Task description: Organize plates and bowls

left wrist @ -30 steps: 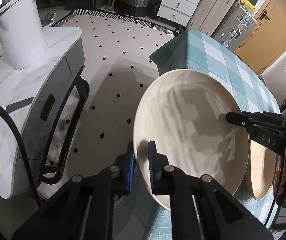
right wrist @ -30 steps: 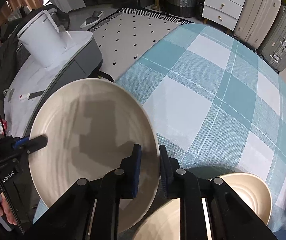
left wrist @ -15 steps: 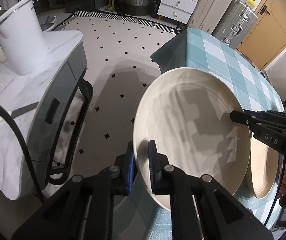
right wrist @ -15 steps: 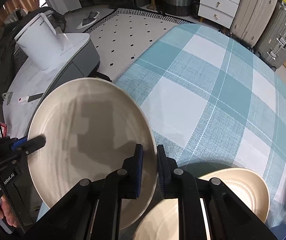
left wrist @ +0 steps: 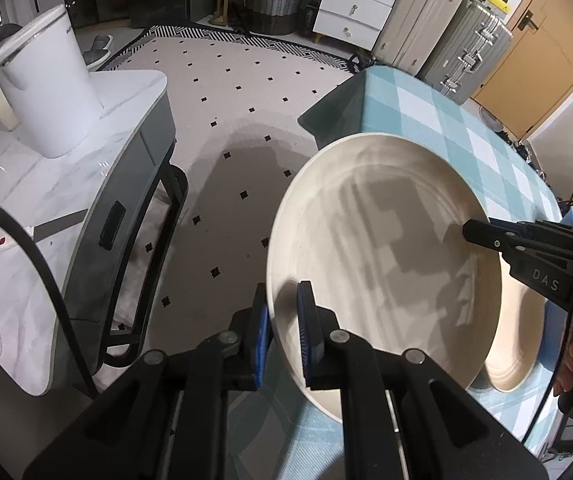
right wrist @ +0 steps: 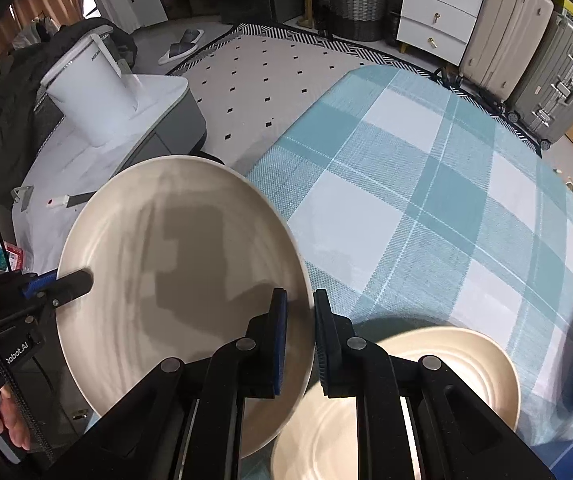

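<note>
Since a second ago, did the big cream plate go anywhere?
Yes. The big cream plate, clamped at opposite rims by both grippers, has risen: in the right wrist view the checked tablecloth and second cream plate look farther below.

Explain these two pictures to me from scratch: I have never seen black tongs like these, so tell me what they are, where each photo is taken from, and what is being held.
No robot arm is here. A person holds a two-finger grasping tool in each hand, and a wide-angle camera on each tool looks forward along its fingers. One picture comes from the left tool, the other from the right tool, so each view also shows the other tool at its edge.

Both tools are shut on opposite sides of the rim of the same large cream plate, holding it tilted above the edge of a table with a teal checked tablecloth. A second cream plate lies flat on the cloth beside it. To the left stands a white side table with a white bucket-like container on it.
</note>
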Motion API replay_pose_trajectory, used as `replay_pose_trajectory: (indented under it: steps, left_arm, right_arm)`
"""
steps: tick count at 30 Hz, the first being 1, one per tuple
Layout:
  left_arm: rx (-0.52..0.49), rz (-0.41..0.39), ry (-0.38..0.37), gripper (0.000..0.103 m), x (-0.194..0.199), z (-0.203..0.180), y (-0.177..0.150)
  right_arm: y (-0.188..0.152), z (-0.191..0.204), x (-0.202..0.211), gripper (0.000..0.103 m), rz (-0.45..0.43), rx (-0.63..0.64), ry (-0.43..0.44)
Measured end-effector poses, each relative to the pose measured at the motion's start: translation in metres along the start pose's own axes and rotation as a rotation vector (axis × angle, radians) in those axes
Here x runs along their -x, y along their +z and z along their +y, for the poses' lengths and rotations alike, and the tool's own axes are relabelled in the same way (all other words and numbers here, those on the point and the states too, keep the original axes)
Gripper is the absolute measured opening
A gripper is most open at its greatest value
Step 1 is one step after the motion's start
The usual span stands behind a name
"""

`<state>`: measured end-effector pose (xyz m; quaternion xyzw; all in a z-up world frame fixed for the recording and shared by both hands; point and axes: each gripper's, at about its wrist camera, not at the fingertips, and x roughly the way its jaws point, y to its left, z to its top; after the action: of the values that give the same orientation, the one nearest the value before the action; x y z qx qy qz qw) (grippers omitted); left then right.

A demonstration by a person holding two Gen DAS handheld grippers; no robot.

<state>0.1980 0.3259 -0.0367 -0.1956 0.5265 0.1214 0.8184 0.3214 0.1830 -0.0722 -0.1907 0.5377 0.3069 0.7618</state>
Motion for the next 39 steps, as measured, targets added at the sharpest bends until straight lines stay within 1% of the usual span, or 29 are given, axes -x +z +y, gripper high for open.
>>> replay_pose_trajectory:
  steps: [3, 10, 14, 19, 26, 30, 34, 37, 39]
  left_arm:
    - [-0.010, -0.008, 0.002, 0.010, 0.013, -0.005, -0.005]
    - [-0.017, 0.005, -0.005, 0.012, 0.038, -0.013, -0.023]
    - [-0.013, 0.005, -0.011, 0.012, 0.052, -0.017, -0.037]
    - [-0.021, 0.013, -0.015, 0.011, 0.066, -0.024, -0.063]
    - [-0.037, 0.044, -0.018, 0.011, 0.070, -0.031, -0.098]
    - [-0.050, 0.056, 0.001, 0.011, 0.069, -0.035, -0.118]
    - [-0.058, 0.065, 0.006, 0.011, 0.068, -0.038, -0.133]
    - [-0.082, 0.082, 0.019, 0.011, 0.065, -0.042, -0.143]
    - [-0.091, 0.077, 0.030, 0.011, 0.066, -0.043, -0.148]
  right_arm:
    - [-0.004, 0.001, 0.015, 0.013, -0.004, -0.014, -0.001]
    - [-0.020, 0.008, 0.050, 0.011, -0.027, -0.022, -0.012]
    - [-0.040, 0.013, 0.067, 0.011, -0.037, -0.021, -0.016]
    - [-0.075, 0.017, 0.081, 0.011, -0.044, -0.042, -0.007]
    - [-0.126, 0.016, 0.081, 0.011, -0.025, -0.123, 0.032]
    - [-0.150, 0.021, 0.075, 0.011, -0.007, -0.125, 0.020]
    - [-0.171, 0.024, 0.073, 0.011, -0.002, -0.135, 0.021]
    - [-0.183, 0.025, 0.074, 0.011, -0.006, -0.138, 0.011]
    - [-0.193, 0.028, 0.072, 0.011, -0.001, -0.134, 0.014]
